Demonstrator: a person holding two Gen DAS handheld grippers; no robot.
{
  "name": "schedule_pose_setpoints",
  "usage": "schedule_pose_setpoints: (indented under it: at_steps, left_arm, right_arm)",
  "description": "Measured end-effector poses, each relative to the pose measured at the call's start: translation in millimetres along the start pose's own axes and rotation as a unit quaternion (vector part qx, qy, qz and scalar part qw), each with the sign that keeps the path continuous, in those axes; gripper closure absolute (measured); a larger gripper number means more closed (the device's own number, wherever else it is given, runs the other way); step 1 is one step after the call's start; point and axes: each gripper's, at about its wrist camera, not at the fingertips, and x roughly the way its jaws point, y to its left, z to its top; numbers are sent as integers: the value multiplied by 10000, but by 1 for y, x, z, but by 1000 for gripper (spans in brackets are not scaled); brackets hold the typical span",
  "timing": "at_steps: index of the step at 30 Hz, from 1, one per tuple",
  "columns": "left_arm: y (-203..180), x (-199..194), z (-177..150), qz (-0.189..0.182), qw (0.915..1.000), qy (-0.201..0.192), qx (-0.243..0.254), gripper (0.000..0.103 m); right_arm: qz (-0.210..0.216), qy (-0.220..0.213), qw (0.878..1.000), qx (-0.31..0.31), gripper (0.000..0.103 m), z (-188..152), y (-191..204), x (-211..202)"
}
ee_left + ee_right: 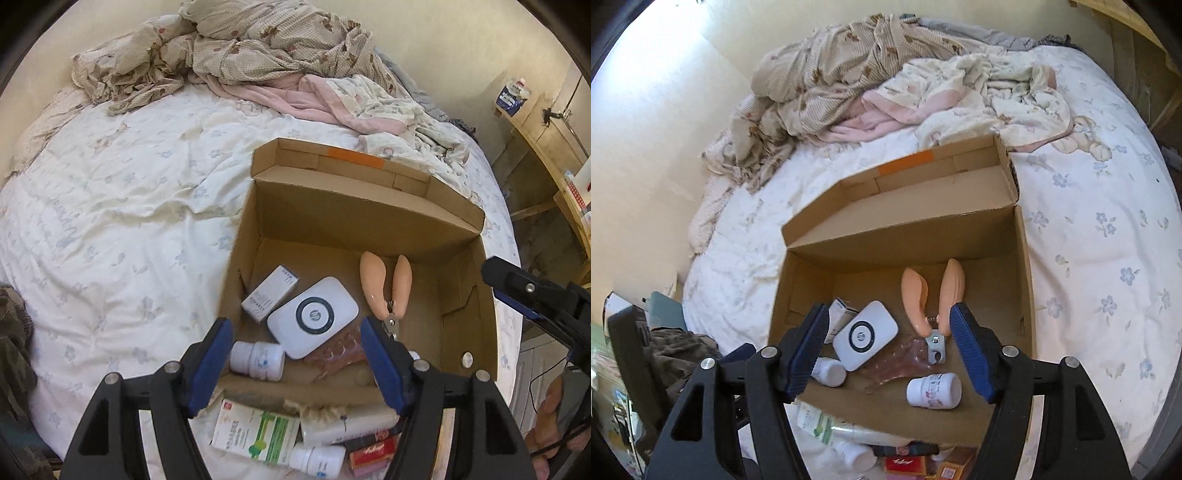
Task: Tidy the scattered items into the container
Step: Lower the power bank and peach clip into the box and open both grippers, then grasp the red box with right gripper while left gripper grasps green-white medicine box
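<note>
Both grippers — left gripper [297,369], right gripper [888,354] — hung empty, fingers spread wide over the box [461,221]; items [258,435] beneath them, crowded together, risked a double grab.

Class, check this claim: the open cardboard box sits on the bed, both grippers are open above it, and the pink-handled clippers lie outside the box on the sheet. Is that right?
Not quite. The pink-handled clippers lie inside the cardboard box, as the right wrist view shows. The rest stands.
</note>
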Motion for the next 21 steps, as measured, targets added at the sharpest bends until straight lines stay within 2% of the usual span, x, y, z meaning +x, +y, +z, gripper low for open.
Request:
schedule_pose_setpoints:
  at_steps: [7, 12, 15, 21]
  left_arm:
    - [24, -20, -26, -143, 9999, -24, 64, 31]
    - [46, -28, -55, -229, 9995, 68, 205, 31]
    - [58, -26, -70, -279, 9993, 105, 214, 31]
    - [92, -4, -90, -572, 9971, 343, -366, 31]
  right_arm:
    - [235, 172, 9994, -192, 31, -21, 5, -28]
    - [-1, 58, 9985, -551, 31, -39, 5, -51]
    - [-149, 198, 9978, -619, 31, -51, -4, -54]
    - [-578, 499, 9942, -750, 31, -70, -21, -50]
